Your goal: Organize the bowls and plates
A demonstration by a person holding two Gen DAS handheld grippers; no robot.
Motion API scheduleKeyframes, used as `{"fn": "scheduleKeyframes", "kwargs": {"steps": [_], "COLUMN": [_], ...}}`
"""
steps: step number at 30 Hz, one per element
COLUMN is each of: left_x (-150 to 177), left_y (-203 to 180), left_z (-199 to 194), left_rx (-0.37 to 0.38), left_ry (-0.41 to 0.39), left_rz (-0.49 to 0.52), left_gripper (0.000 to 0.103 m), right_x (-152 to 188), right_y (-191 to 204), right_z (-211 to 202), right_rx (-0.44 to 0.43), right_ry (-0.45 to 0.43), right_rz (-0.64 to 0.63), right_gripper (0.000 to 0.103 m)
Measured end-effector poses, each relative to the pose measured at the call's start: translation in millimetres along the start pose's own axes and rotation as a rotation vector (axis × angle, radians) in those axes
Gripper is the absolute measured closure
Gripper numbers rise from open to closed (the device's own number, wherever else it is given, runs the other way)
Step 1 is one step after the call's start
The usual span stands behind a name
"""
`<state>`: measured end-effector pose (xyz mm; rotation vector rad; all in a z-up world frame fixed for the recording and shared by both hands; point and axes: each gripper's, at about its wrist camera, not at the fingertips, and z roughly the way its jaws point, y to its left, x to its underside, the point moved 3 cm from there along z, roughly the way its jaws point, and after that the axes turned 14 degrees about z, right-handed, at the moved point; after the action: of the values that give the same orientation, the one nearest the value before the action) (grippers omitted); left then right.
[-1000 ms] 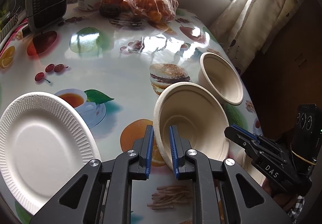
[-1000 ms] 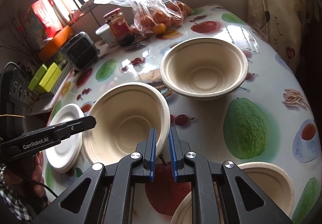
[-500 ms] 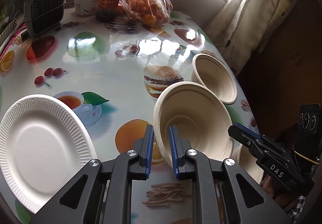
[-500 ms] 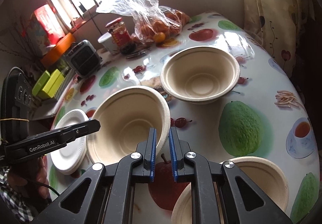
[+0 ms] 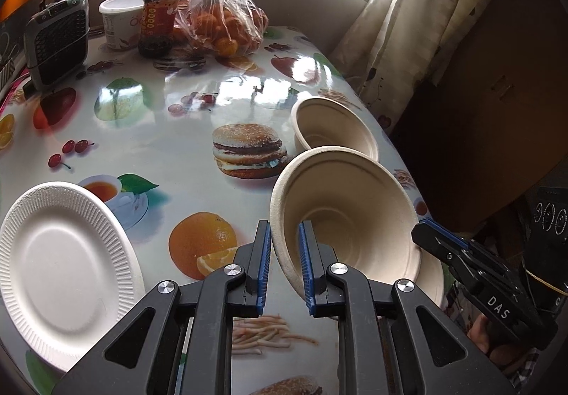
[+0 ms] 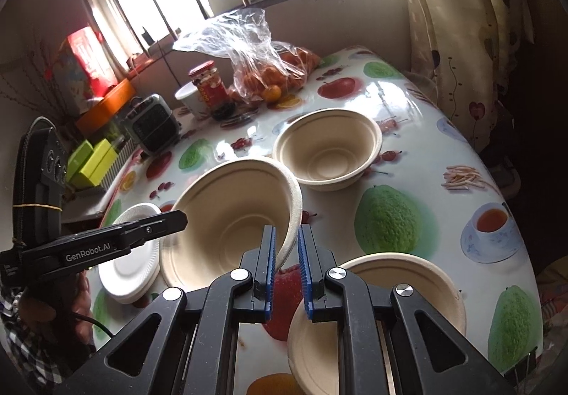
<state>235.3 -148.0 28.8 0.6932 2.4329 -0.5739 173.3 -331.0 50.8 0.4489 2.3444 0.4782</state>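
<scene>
Both grippers grip one beige paper bowl (image 5: 348, 217) by opposite rims and hold it tilted above the table. My left gripper (image 5: 284, 267) is shut on its near rim; my right gripper (image 6: 285, 269) is shut on the bowl's (image 6: 227, 217) other rim. The right gripper also shows in the left wrist view (image 5: 426, 231). A second beige bowl (image 6: 328, 150) stands upright further back. A third beige bowl (image 6: 376, 317) sits below the right gripper. White paper plates (image 5: 64, 267) lie at the left; they also show in the right wrist view (image 6: 131, 263).
At the back of the fruit-print tablecloth (image 5: 170, 132) stand a bag of oranges (image 5: 220, 22), a red-lidded jar (image 5: 158, 18), a white tub (image 5: 119, 20) and a small grey heater (image 5: 56, 36). A curtain (image 5: 408, 39) hangs past the table's right edge.
The held bowl has risen and both cameras have pulled up and back a little. Both grips stay the same.
</scene>
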Motion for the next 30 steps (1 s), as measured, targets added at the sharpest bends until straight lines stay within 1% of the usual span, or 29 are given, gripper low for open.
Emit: {"fn": "scheduleKeyframes", "kwargs": {"steps": [8,18,23,30], "left_x": [-6,-6,-3,7], "left_y": [-26,-62,-81,-101], "left_z": [-4,2,11,28], "left_rx": [0.038,0.083,0.1,0.128], "left_ry": [-0.004,0.015,0.04,0.084], "left_rz": [0.054,0.116,0.154,0.18], "left_gripper": [0.086,0.086,0.086,0.086], "right_x": [2,12,20,31], "right_y": [-10,-33,-50,-74], "right_z": [-33,-68,-78,-88], "right_rx": [0.02,0.055,0.084,0.109], "right_ry": [-0.06,-0.119,-0.131,-0.139], "right_rz": [0.012,0.045,0.071,0.115], "right_gripper": [0.09,0.09,0.09,0.09]}}
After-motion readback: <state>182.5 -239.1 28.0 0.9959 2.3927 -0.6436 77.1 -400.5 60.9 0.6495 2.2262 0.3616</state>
